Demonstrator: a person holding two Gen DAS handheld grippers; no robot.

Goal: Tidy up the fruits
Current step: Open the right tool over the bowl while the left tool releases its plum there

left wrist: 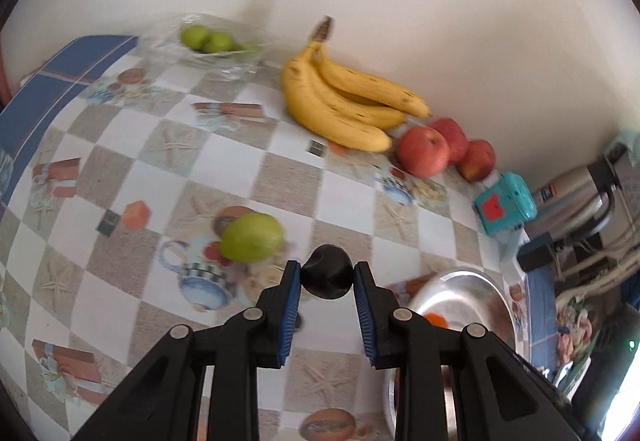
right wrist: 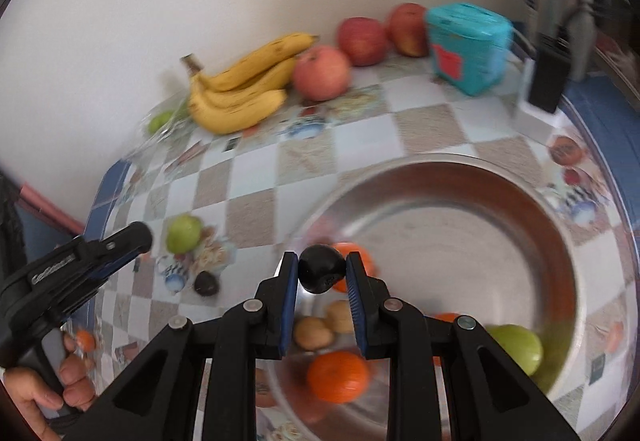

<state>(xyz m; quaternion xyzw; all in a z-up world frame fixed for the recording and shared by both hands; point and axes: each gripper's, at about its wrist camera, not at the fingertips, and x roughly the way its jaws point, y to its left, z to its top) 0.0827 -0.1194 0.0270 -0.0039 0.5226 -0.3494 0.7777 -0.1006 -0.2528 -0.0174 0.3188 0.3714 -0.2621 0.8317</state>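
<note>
**Both grippers carrying dark fruit**

L gripper [left wrist: 327, 277] clamps a dark plum [left wrist: 327, 272] above the checkered tablecloth [left wrist: 280, 169], near a green fruit [left wrist: 253, 237]. R gripper [right wrist: 322, 274] grips another dark plum [right wrist: 321, 268] over the steel bowl [right wrist: 520, 201] w/ oranges [right wrist: 338, 375] inside.

Desk centre [left wrist: 340, 201]: open checkered cloth, passable.
Back wall: bananas [left wrist: 344, 101], apples [left wrist: 424, 151], teal box [left wrist: 504, 205] line it.
Steel bowl [right wrist: 560, 241]: far half bare; near half crowded with fruit.
Left: green fruit [left wrist: 252, 237] stands alone.
</note>
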